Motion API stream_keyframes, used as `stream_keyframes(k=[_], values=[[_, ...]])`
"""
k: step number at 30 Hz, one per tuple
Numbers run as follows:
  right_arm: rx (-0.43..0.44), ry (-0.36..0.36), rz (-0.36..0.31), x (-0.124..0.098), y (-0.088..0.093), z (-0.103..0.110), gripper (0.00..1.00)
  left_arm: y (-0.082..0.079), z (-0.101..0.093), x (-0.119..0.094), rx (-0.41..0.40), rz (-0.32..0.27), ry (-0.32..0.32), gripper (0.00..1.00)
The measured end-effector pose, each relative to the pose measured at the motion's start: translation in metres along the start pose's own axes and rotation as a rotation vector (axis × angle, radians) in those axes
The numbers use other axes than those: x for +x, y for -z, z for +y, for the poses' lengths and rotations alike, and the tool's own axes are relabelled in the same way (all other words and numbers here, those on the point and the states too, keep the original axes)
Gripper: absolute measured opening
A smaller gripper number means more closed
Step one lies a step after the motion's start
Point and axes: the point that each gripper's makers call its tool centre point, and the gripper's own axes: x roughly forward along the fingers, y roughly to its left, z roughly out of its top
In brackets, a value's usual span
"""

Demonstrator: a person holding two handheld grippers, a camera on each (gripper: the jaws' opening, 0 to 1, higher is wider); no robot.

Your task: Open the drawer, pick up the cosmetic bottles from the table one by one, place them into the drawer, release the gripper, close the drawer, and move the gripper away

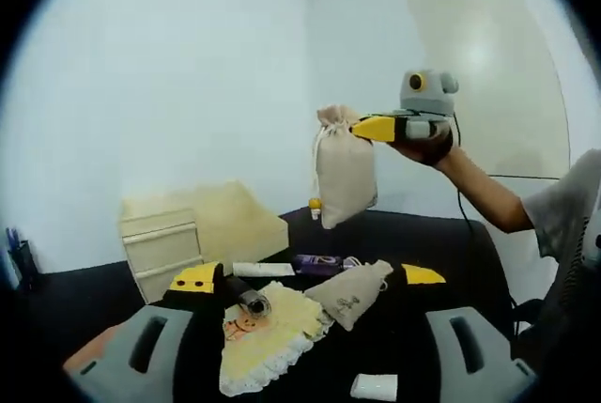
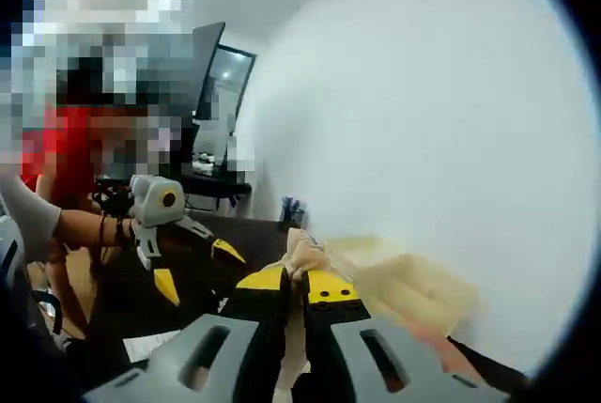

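Frankly, much of the table clutter is hard for me to read: a small white object (image 1: pixel 374 386) at the bottom of the left gripper view is cut off, and a purple cosmetic tube (image 1: pixel 317 263) lies half behind a small beige drawstring pouch (image 1: pixel 354 294) on the black table (image 1: pixel 441 243). That tube rests just beyond my left gripper (image 1: pixel 310 276), between its yellow tips, whose jaws stand wide with nothing held. A dark cylindrical bottle (image 1: pixel 247 296) lies on a yellow lace-edged cloth (image 1: pixel 268 337), near the left tip. The pale wooden drawer cabinet (image 1: pixel 161 253) sits far left. My right gripper (image 2: pixel 297 288) is raised, clamped narrow on the neck of a hanging beige drawstring bag (image 1: pixel 345 170).
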Motion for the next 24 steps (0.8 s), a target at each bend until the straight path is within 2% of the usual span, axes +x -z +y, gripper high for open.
stream_keyframes(k=[4,12,21,24], values=[[-0.001,0.021,-0.001,-0.003,0.0,-0.015,0.03,-0.008,0.001,0.008,-0.009,-0.02,0.014,0.68],[-0.003,0.046,0.007,-0.002,0.004,-0.046,0.03,-0.002,0.002,0.027,0.002,-0.024,0.035,0.69],[0.002,0.056,0.002,0.019,0.013,-0.085,0.03,0.008,0.014,0.039,-0.023,-0.04,0.047,0.68],[-0.024,0.065,0.0,0.029,0.015,-0.104,0.03,0.011,0.021,0.043,-0.031,-0.042,0.038,0.67]])
